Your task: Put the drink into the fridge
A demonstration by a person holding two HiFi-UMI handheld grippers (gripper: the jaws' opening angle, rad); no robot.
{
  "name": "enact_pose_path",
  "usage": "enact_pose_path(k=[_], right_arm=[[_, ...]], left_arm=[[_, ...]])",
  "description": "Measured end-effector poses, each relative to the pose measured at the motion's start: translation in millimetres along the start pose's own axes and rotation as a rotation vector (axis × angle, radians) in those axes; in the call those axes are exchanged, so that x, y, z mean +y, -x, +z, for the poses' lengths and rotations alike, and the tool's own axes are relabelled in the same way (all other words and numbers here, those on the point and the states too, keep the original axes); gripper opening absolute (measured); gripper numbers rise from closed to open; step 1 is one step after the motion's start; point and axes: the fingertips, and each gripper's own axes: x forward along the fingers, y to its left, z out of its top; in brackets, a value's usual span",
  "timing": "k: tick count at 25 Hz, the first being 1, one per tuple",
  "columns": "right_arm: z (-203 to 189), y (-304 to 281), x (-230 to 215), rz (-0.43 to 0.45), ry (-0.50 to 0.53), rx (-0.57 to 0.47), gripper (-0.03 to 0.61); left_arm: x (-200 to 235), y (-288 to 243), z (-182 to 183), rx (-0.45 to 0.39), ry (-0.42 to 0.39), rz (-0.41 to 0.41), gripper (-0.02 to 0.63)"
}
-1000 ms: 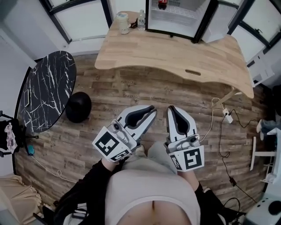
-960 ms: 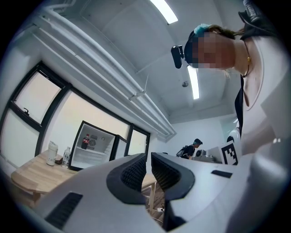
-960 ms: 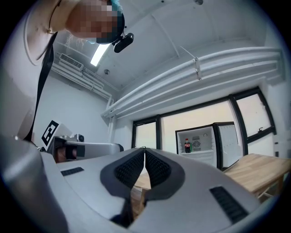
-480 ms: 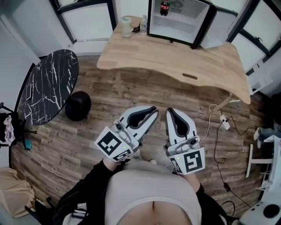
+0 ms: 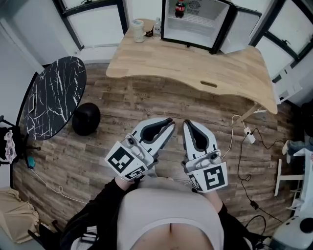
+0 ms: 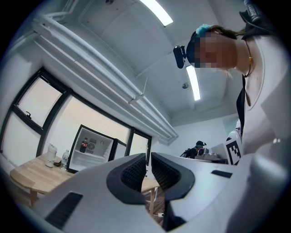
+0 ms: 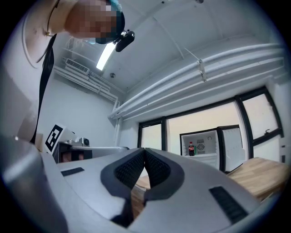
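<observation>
A dark cola bottle with a red label stands upright on the top shelf of the small open fridge at the back of the wooden desk. It also shows in the left gripper view as the bottle and in the right gripper view as the bottle. My left gripper and right gripper are side by side close to my body, over the floor and far from the desk. Both are shut and hold nothing, the left gripper and the right gripper alike.
The fridge door swings open to the right. A jar and a water bottle stand left of the fridge. A round marble table and a black ball are at the left. A power strip with cables lies at the right.
The head view has shifted so more of the fridge shows and the cola bottle is in full sight. Both grippers stay shut in the same place before my body.
</observation>
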Motion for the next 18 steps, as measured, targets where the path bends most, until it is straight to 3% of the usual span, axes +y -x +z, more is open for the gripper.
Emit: enact_pose_path(k=[18], right_arm=[[-2.5, -4.8, 6.4, -0.007, -0.015, -0.002, 0.028]], left_arm=[[5.2, 6.8, 1.4, -0.002, 0.003, -0.006, 0.04]])
